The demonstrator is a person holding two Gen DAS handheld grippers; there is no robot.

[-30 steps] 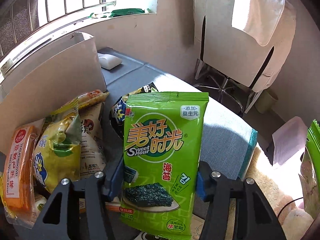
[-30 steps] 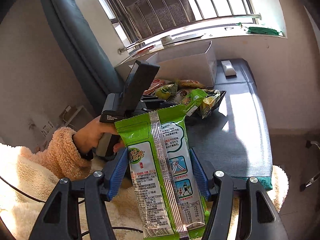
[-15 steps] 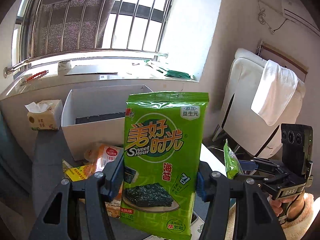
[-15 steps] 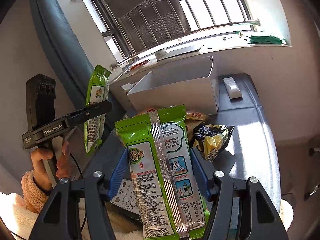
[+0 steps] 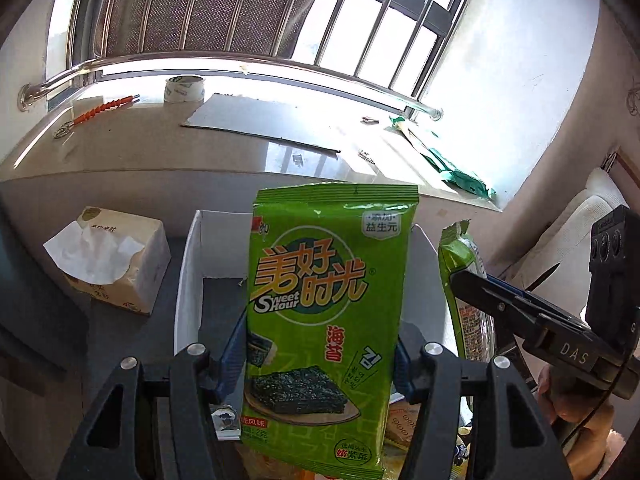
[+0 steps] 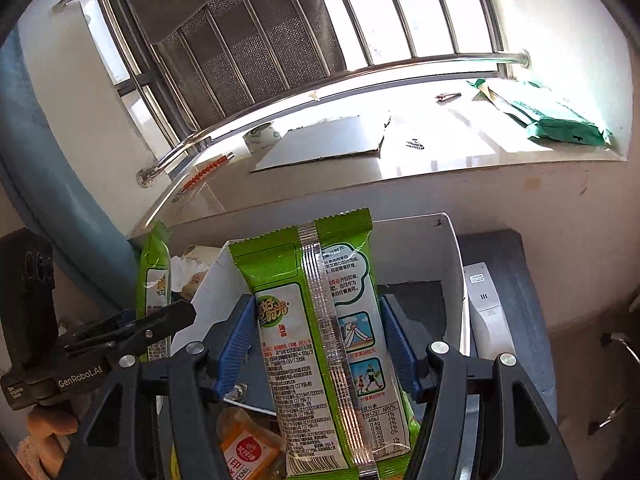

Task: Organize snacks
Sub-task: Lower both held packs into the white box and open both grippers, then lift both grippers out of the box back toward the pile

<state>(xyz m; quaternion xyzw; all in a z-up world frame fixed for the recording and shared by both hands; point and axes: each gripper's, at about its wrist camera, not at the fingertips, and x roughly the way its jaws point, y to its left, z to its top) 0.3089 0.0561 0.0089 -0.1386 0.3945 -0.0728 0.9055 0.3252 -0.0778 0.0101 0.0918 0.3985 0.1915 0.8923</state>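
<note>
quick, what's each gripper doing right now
Left gripper: closed on a green seaweed packet, front side showing.
Right gripper: closed on a second seaweed packet, back side showing.

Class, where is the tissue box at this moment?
In the left wrist view the tissue box sits on the dark surface, left of the white box and below the windowsill.

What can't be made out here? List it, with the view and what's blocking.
- White box floor: left wrist view, mostly hidden behind the front-facing seaweed packet.
- Same floor: right wrist view, covered by the back-facing seaweed packet.
- Snack pile: both views, cut off by the bottom edge and the fingers.
- Nutrition print on the back-facing packet: right wrist view, too small.
</note>
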